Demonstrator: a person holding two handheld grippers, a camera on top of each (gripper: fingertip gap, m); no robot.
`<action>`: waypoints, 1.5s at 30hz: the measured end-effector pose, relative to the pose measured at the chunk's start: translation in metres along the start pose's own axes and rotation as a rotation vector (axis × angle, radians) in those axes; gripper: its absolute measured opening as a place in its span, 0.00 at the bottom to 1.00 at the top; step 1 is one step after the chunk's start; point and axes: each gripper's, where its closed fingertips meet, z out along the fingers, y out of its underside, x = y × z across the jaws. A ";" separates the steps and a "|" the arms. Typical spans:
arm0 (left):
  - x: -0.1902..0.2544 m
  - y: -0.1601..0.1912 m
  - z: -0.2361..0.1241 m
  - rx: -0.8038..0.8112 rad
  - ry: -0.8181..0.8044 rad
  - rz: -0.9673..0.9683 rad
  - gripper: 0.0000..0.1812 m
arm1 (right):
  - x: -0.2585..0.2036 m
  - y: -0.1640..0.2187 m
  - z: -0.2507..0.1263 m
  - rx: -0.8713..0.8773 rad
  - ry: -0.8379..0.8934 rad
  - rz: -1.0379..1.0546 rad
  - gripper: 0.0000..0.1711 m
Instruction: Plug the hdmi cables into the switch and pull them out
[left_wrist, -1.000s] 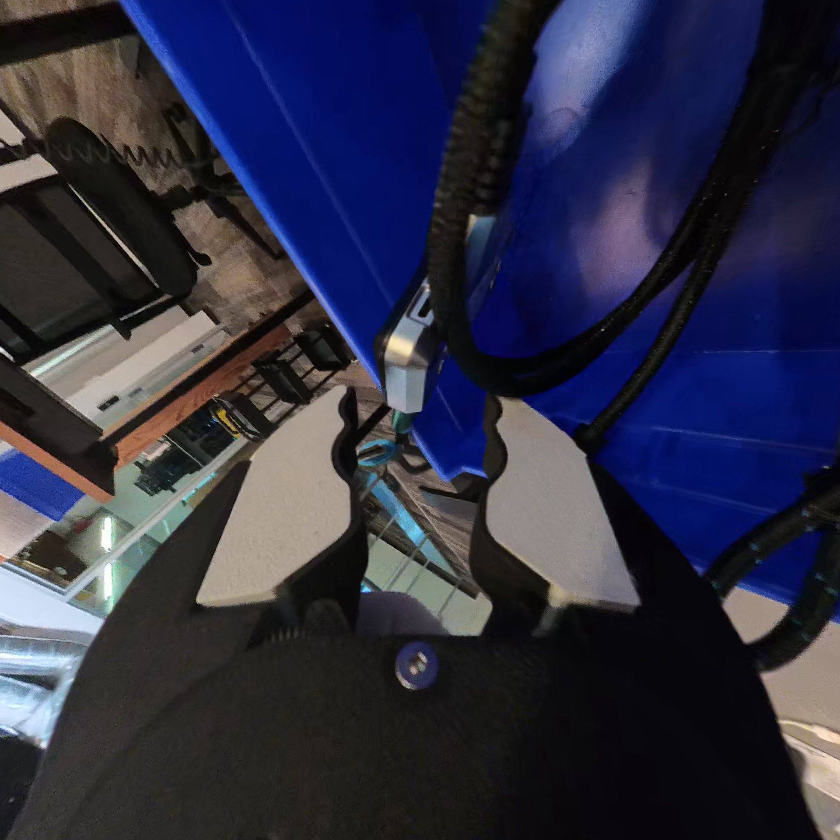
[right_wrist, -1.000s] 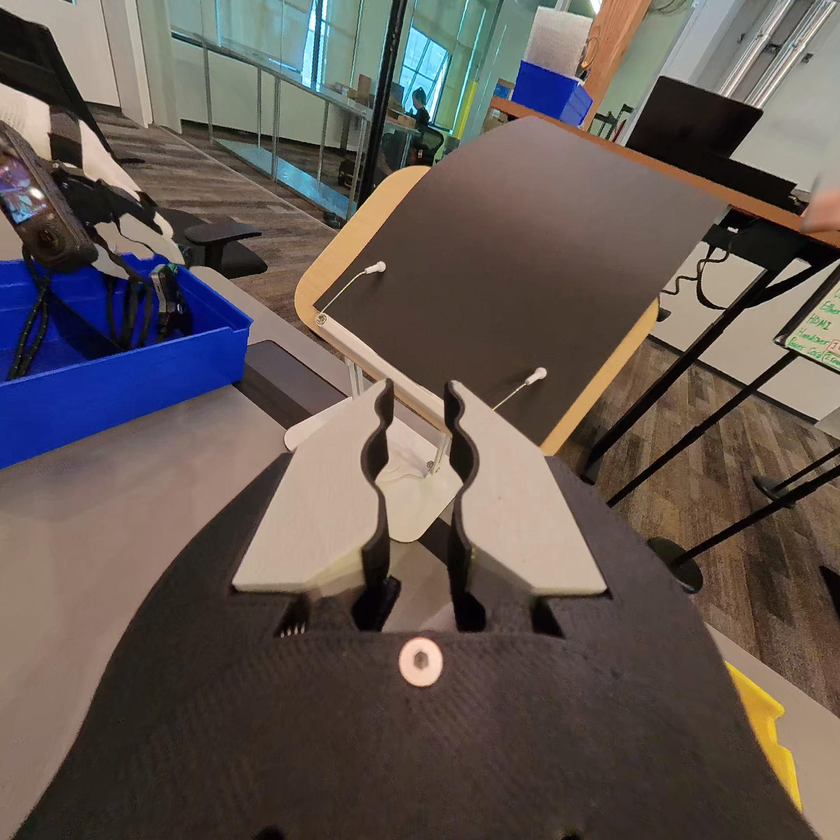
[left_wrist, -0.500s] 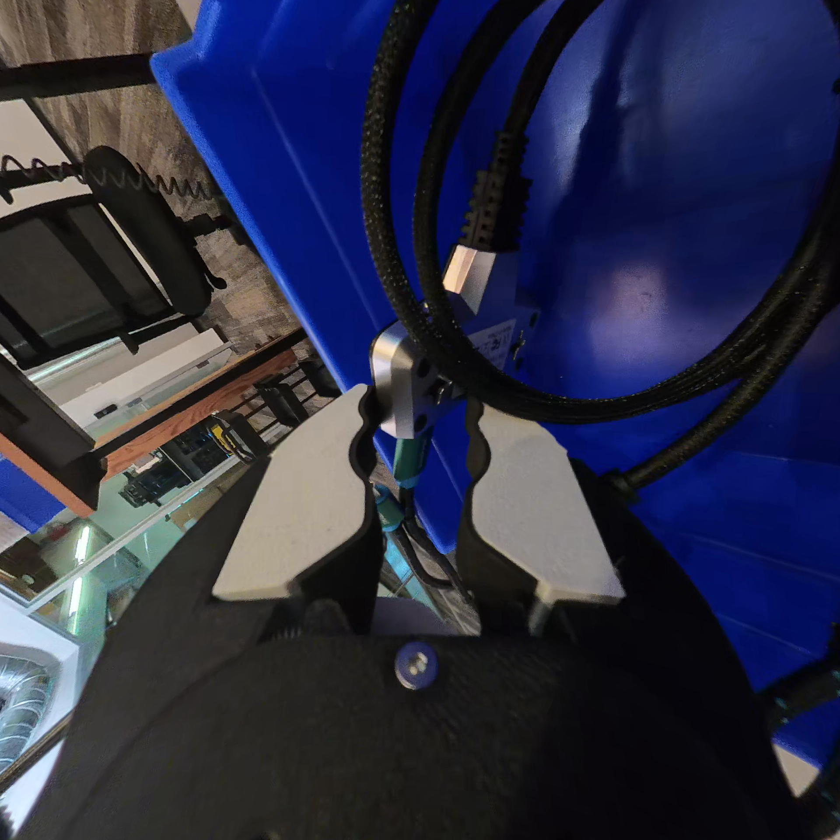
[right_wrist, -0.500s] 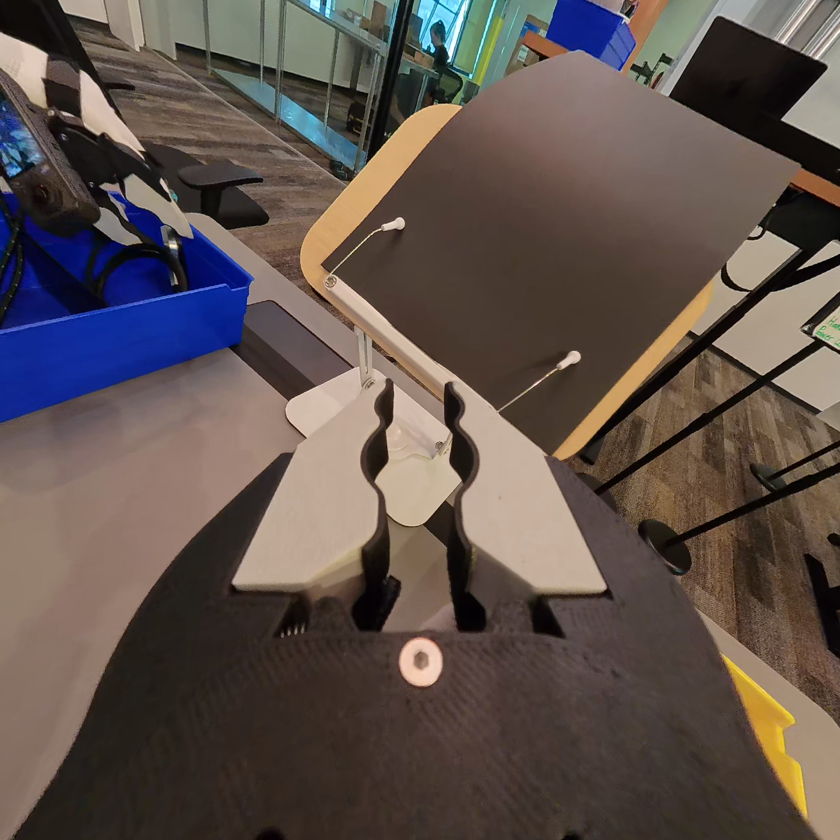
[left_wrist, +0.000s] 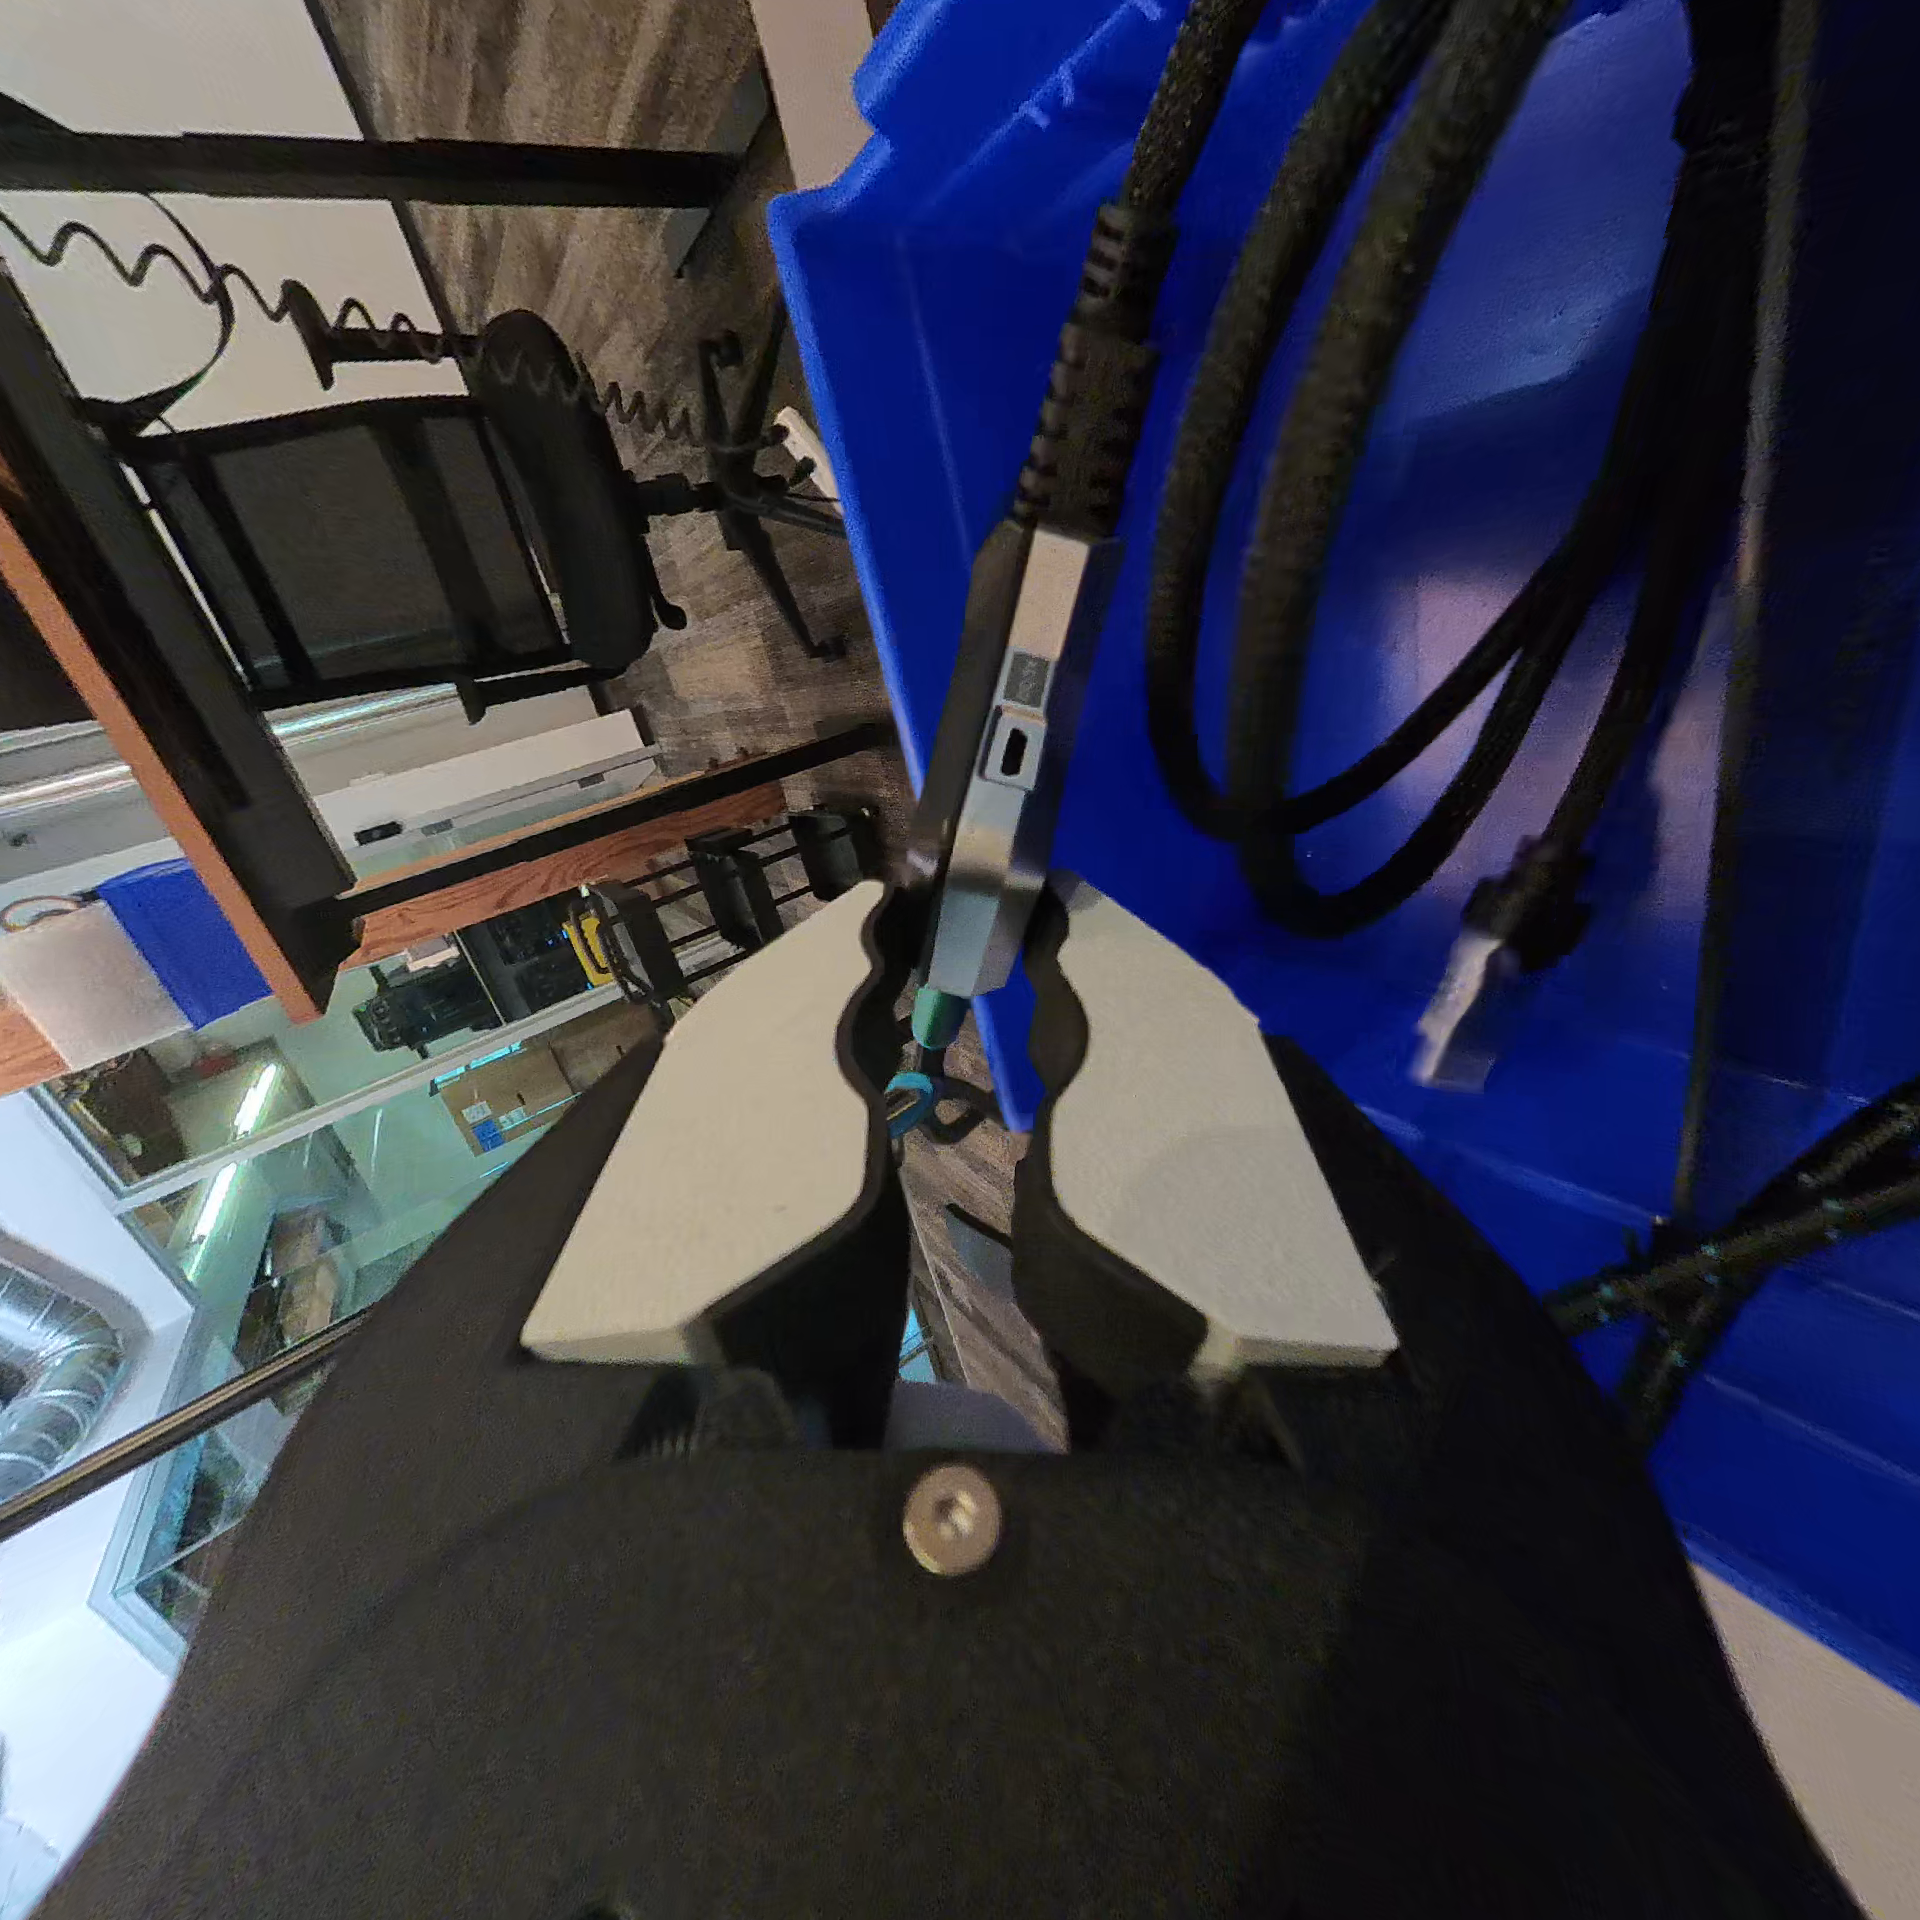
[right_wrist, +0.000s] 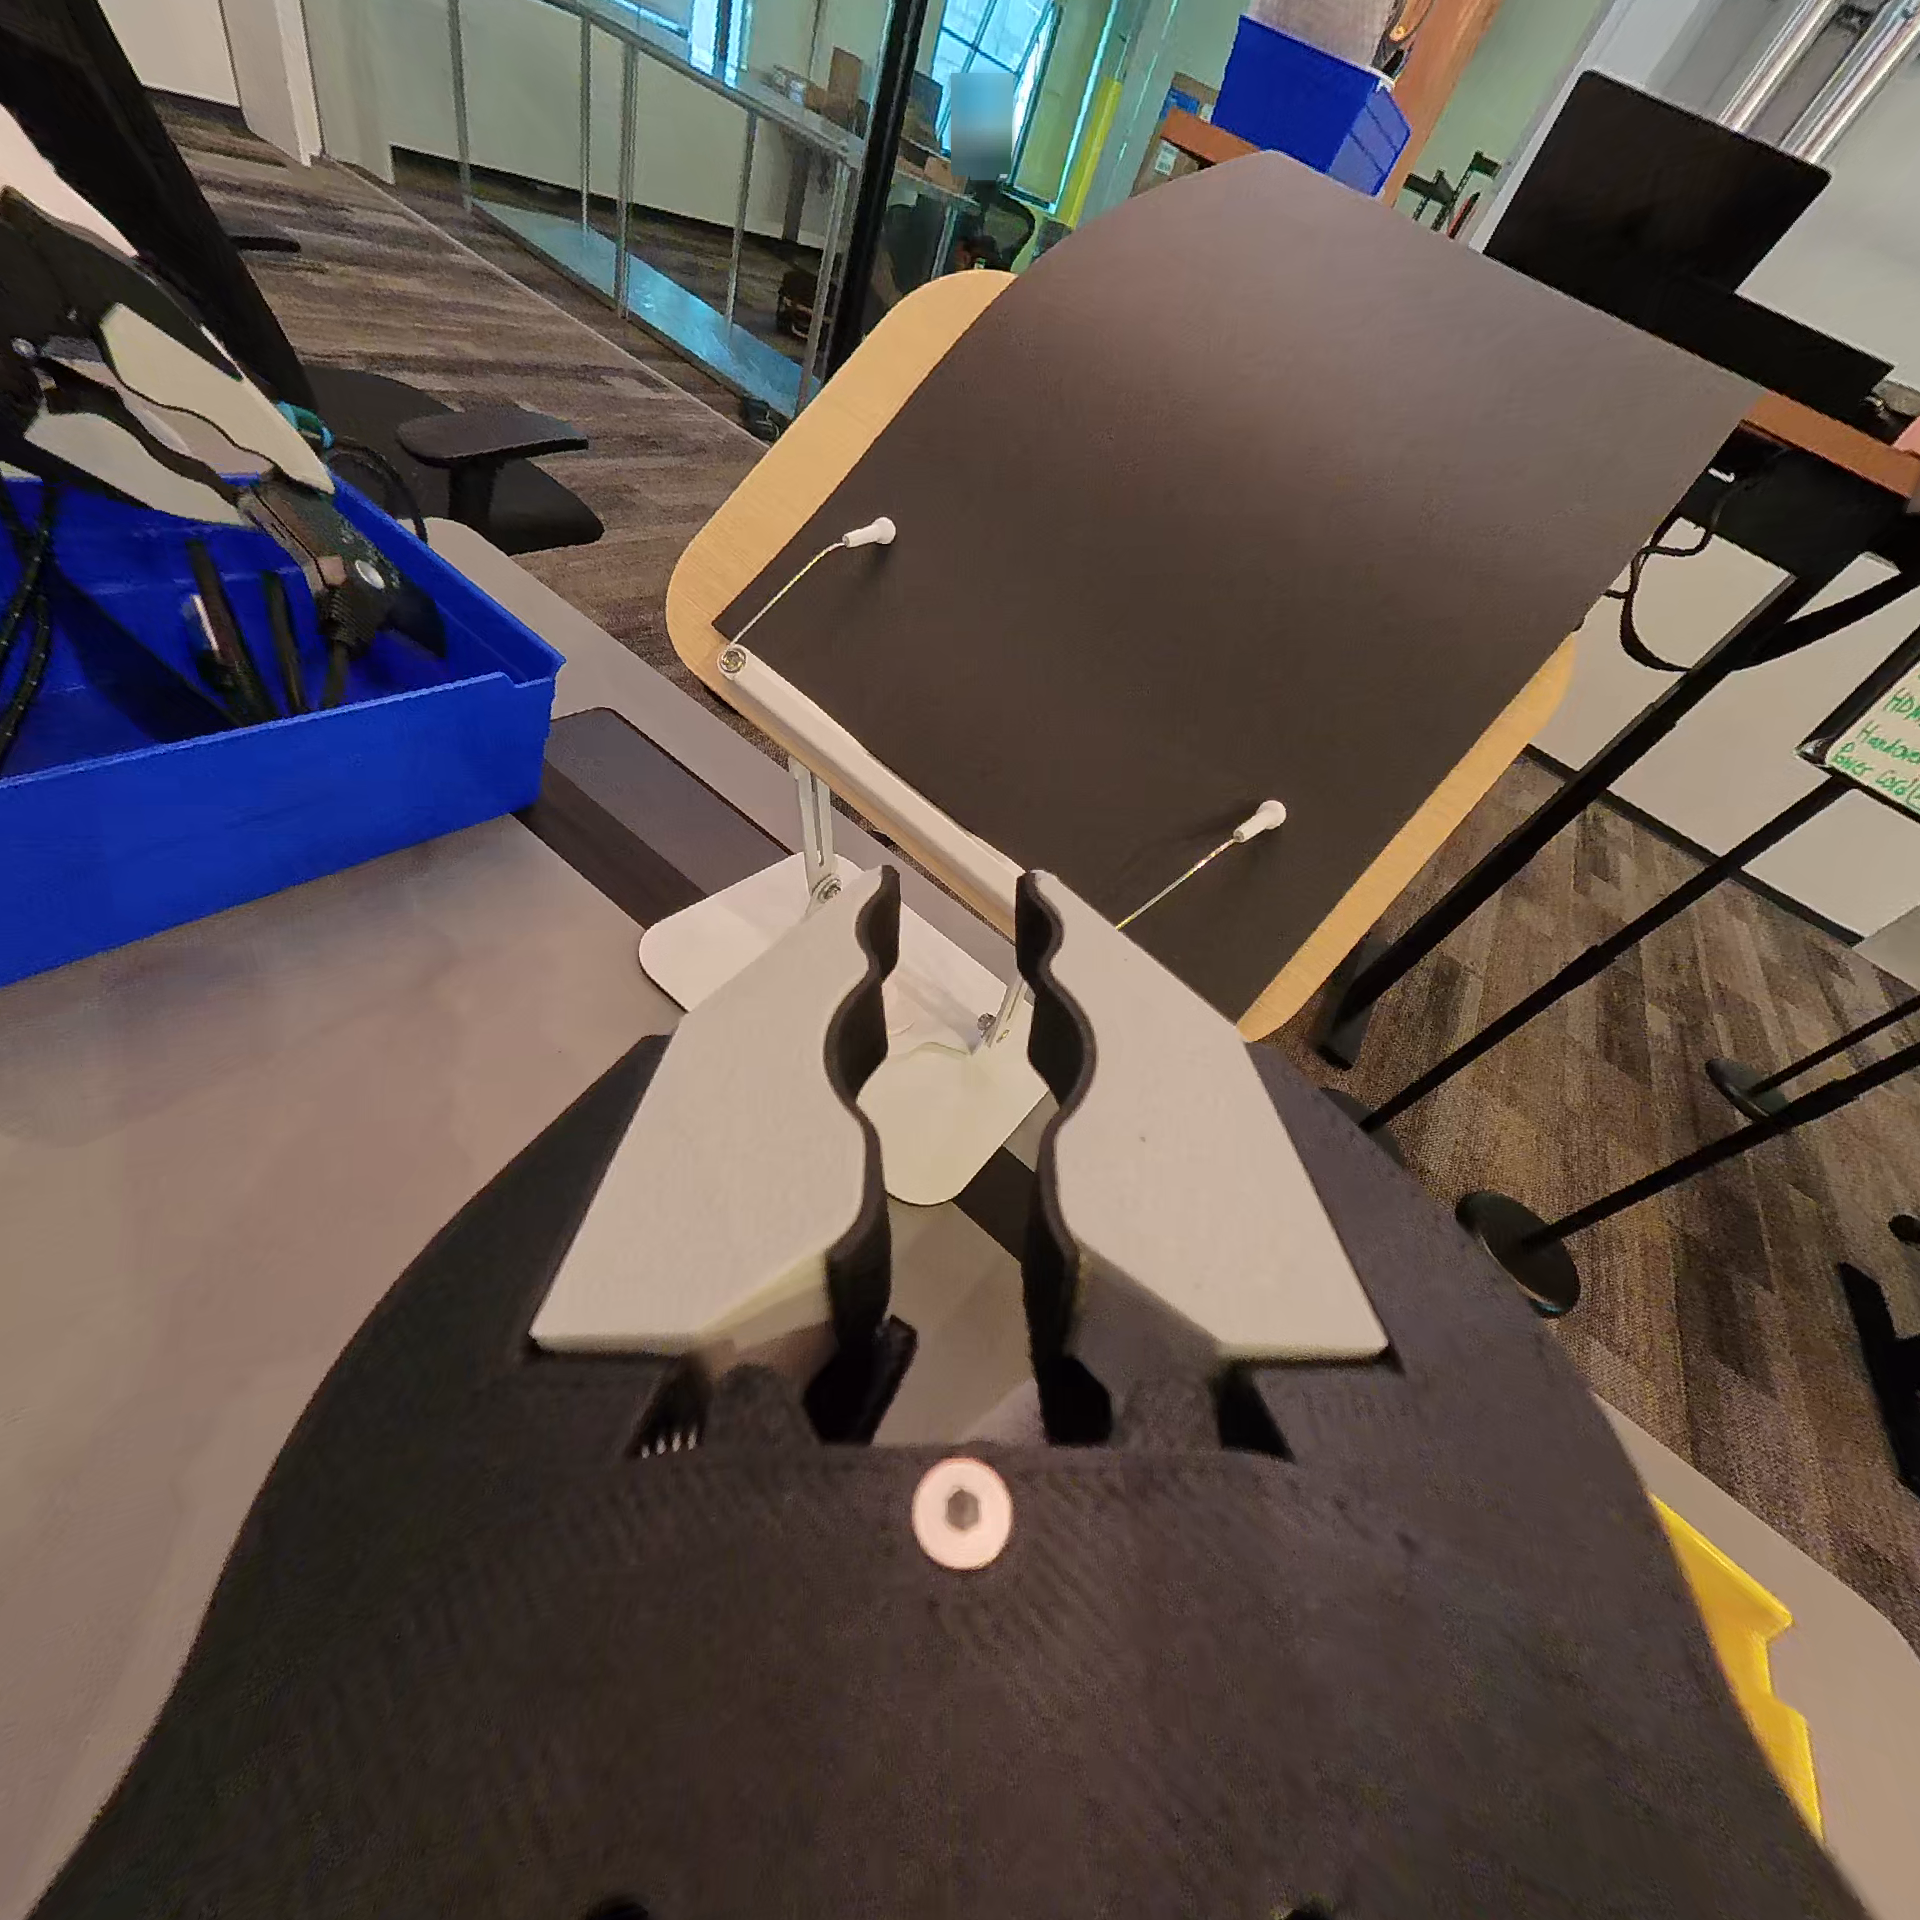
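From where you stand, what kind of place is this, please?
Most likely an open office or lab workspace. An office chair stands on the wood-pattern floor, glass partitions line the room, and a dark monitor sits on a wooden desk. Nearby, a grey table holds a blue bin of cables.

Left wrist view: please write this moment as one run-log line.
left hand-held gripper: shut on switch | cables: in blue bin | right hand-held gripper: open, empty
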 end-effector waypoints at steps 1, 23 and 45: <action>-0.002 0.001 -0.004 -0.001 -0.013 -0.009 0.12 | 0.000 0.000 0.000 0.001 -0.001 0.001 0.12; -0.104 -0.021 -0.134 0.213 -0.427 -0.391 0.12 | -0.013 -0.015 0.000 0.094 -0.073 0.026 0.12; -0.129 -0.282 -0.252 1.334 0.106 -0.615 0.12 | -0.099 -0.115 -0.072 0.673 -0.530 -0.009 0.28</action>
